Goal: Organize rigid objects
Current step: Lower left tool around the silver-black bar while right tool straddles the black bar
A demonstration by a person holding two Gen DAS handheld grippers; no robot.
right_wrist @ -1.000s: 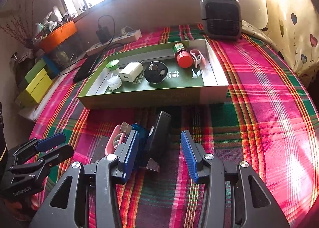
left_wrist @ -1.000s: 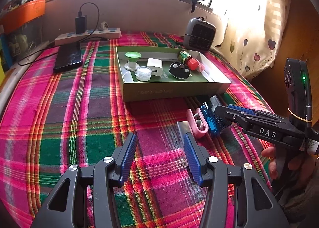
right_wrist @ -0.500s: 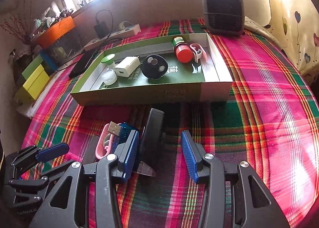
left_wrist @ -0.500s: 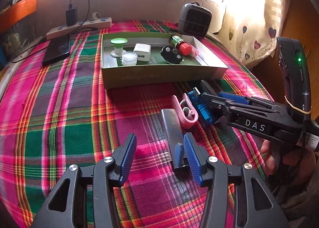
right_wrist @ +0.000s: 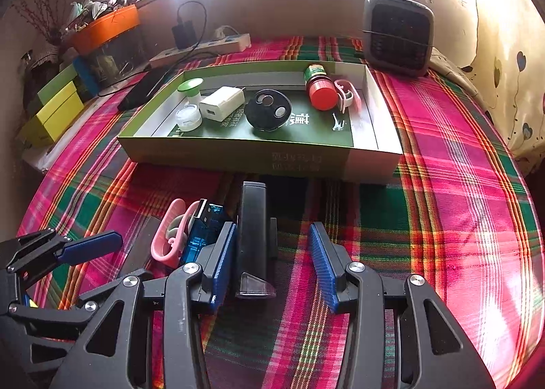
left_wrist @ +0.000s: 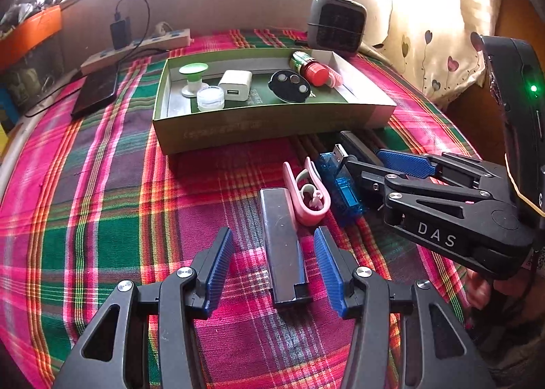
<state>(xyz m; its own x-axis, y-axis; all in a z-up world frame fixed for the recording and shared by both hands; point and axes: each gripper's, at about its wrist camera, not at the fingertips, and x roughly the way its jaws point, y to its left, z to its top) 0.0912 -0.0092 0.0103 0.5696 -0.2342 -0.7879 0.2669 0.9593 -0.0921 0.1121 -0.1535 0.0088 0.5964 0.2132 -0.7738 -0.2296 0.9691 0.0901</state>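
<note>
Left wrist view shows the left gripper [left_wrist: 274, 258] spread wide over the plaid-covered surface [left_wrist: 102, 205], with a flat dark metal bar [left_wrist: 282, 246] lying lengthwise between its blue pads; neither pad touches the bar. Just beside the bar's far end lies a pink clip [left_wrist: 308, 196], and next to that a translucent blue USB stick [left_wrist: 342, 184]. The right gripper [left_wrist: 381, 167] reaches in from the right side, its fingers apart around a black rectangular device [left_wrist: 357, 145] that lies just in front of the green box [left_wrist: 272, 130].

From the right wrist view, the right gripper [right_wrist: 270, 254] is open, and the black rectangular device [right_wrist: 253, 232] lies on the cloth between its fingers, close against the left pad and well clear of the right one. The USB stick [right_wrist: 201, 229] and the pink clip [right_wrist: 168, 236] lie just to the left of that pad, with the left gripper [right_wrist: 88, 247] further left.

Inside the green box [right_wrist: 238, 154] sit a green-topped suction cup [right_wrist: 190, 87], a small clear jar [right_wrist: 188, 118], a white USB charger [right_wrist: 222, 103], a round black disc [right_wrist: 268, 110], a red-capped bottle [right_wrist: 320, 91] and a second pink clip [right_wrist: 347, 93]. A grey heater [right_wrist: 398, 35] stands behind the box, and a power strip [right_wrist: 204, 48] and a phone [left_wrist: 95, 91] lie at the back left.
</note>
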